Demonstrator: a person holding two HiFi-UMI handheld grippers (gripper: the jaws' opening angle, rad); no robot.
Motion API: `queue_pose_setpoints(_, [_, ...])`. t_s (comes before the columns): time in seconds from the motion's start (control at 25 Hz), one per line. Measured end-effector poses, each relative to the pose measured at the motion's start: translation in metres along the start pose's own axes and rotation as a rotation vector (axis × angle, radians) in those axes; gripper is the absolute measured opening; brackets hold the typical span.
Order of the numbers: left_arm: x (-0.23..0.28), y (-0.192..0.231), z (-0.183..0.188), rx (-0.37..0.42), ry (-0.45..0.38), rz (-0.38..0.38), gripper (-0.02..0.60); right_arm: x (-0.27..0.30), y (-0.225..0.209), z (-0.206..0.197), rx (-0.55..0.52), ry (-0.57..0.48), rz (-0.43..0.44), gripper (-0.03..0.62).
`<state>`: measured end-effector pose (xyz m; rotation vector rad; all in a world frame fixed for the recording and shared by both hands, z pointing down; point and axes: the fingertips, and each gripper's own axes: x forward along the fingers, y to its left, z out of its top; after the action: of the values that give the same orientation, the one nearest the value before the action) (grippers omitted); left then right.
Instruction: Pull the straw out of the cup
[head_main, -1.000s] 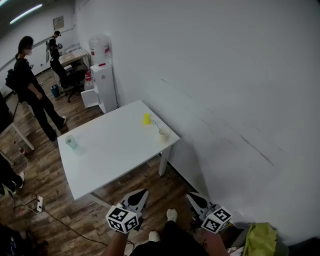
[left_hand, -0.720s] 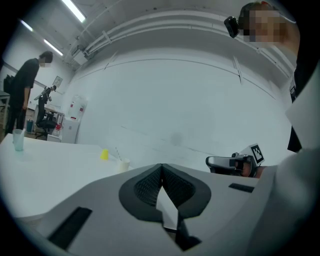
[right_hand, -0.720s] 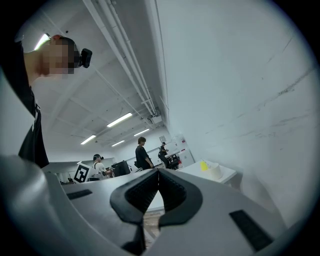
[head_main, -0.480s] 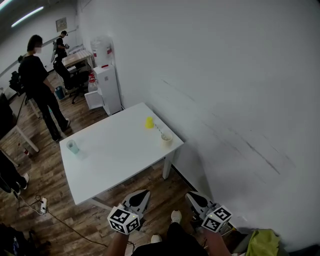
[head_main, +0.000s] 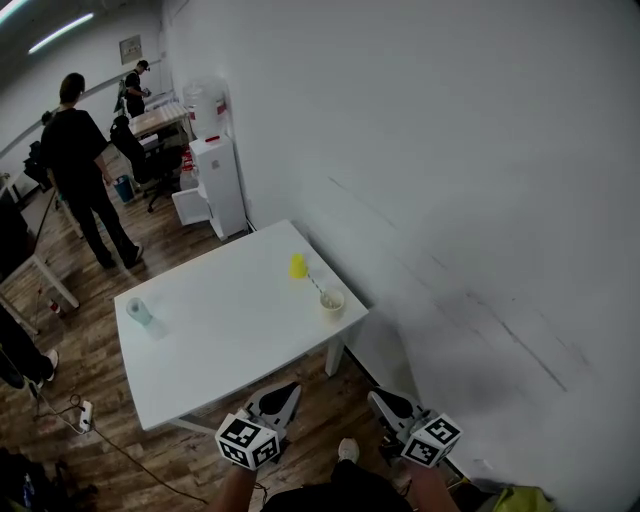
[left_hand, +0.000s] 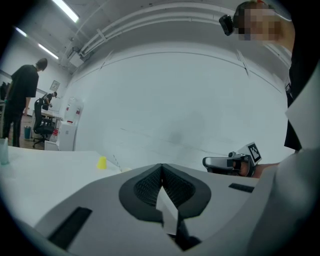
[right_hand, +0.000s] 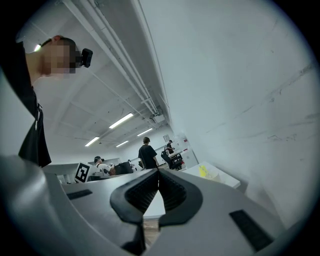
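A cream cup (head_main: 332, 300) stands near the right edge of the white table (head_main: 220, 340), with a thin straw (head_main: 316, 284) leaning out of it toward a small yellow cup (head_main: 297, 266) just behind. Both grippers hang low in front of the person, short of the table's near edge and well away from the cups. My left gripper (head_main: 286, 390) and my right gripper (head_main: 376, 396) each have their jaws closed together with nothing between them. In the left gripper view the yellow cup (left_hand: 102, 162) and straw (left_hand: 116, 163) show far off past the shut jaws.
A pale bluish cup (head_main: 138, 311) stands at the table's left end. The white wall (head_main: 460, 180) runs along the table's right side. A water dispenser (head_main: 215, 160) stands behind the table. A person in black (head_main: 85, 170) stands on the wooden floor at far left.
The view has shifted, so the table sits a little lower and nearer in the frame. The person in black has stepped farther away. Both grippers stay low and shut.
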<state>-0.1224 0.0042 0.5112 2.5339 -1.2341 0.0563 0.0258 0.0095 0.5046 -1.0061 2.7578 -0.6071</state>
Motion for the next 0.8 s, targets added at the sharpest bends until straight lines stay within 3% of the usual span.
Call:
queue_pose_setpoints(0.4, [0.070, 0.026, 0.021, -0.039, -0.007, 0.059, 0.013, 0.037, -0.060, 0.025, -0.002, 0.041, 0.081, 0.022])
queue_pose_setpoints(0.8, [0.127, 0.031, 0.027, -0.030, -0.008, 0.117, 0.013, 0.059, -0.109, 0.041, -0.007, 0.085, 0.179, 0.021])
